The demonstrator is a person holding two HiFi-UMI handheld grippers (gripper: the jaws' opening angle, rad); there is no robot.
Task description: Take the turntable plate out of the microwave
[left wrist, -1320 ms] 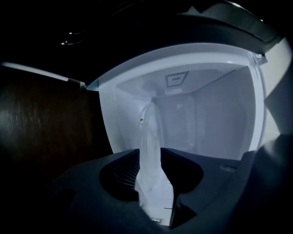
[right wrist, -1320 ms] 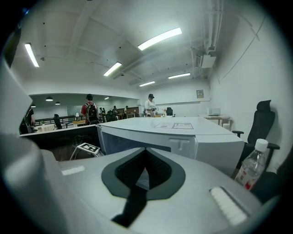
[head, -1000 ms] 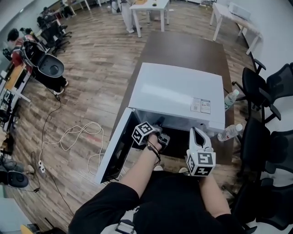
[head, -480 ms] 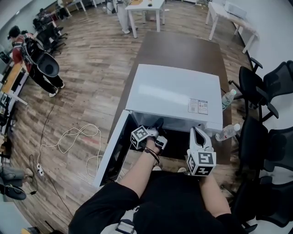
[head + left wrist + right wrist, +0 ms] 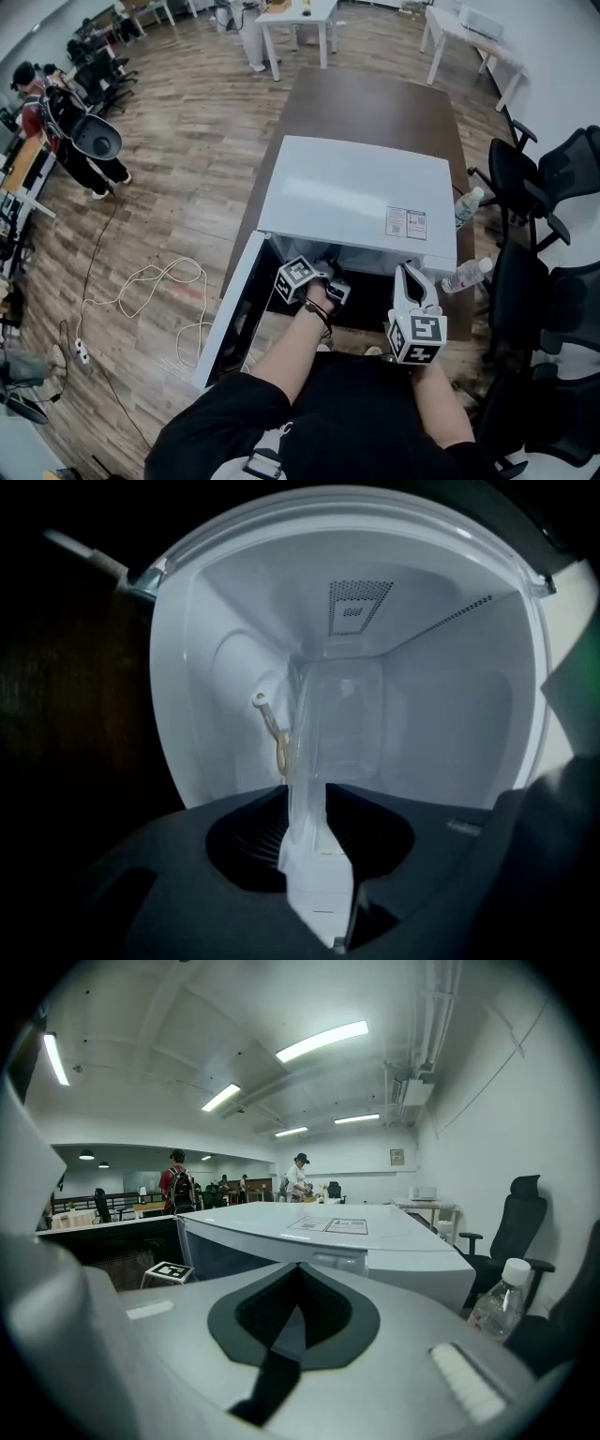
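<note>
Plate [image 5: 337, 728] sits edge-on inside the microwave [image 5: 356, 197], its rim pinched between the left gripper [image 5: 306, 829] jaws, which are opening; they should clamp firmly before drawing it out level. Right gripper [image 5: 298, 1312] is closed, empty.

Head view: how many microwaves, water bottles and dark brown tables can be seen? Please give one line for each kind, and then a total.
Microwave: 1
Water bottles: 2
Dark brown table: 1
Total: 4
</note>
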